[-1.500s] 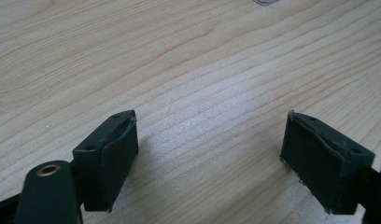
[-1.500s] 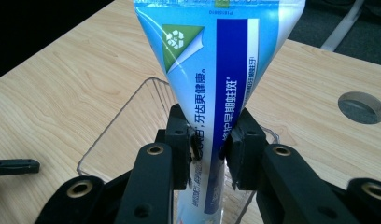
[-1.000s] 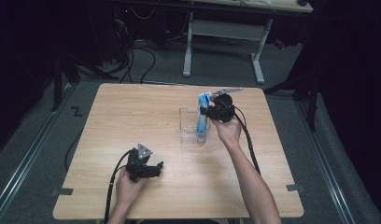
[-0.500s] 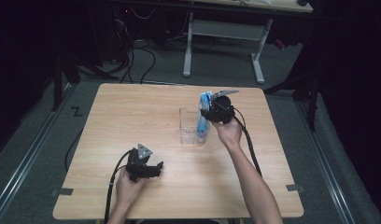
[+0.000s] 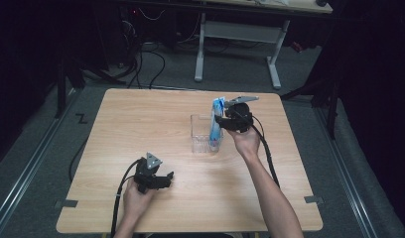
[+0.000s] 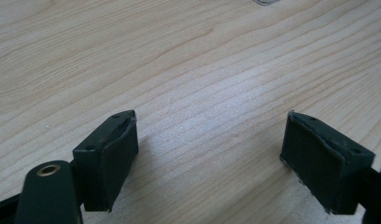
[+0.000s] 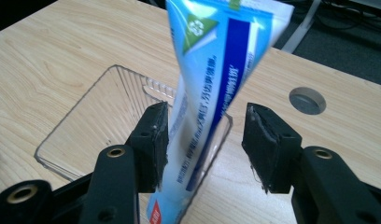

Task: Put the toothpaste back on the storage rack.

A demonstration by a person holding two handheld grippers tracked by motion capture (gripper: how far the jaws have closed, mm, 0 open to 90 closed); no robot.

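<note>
A blue and white tube (image 7: 216, 60) stands tilted with its lower end inside a clear plastic tray (image 7: 100, 116) near the table's middle. My right gripper (image 7: 207, 116) is open around the tube. Its left pad (image 7: 157, 135) touches the tube and a gap shows beside the right pad (image 7: 263, 140). From above, the right gripper (image 5: 225, 121) sits at the right side of the tray (image 5: 199, 136), with the tube (image 5: 216, 124) leaning on that edge. My left gripper (image 5: 163, 179) rests near the table's front, and its jaws (image 6: 207, 126) stand wide open over bare wood.
The wooden table (image 5: 141, 119) has a round grey cable hole (image 7: 307, 100) beyond the tray. Cables trail from both grippers toward the front edge. A white-legged desk (image 5: 235, 34) and floor cables lie behind the table.
The right hand, with the tube at the tray, has hardly shifted. The left hand has stayed in place.
</note>
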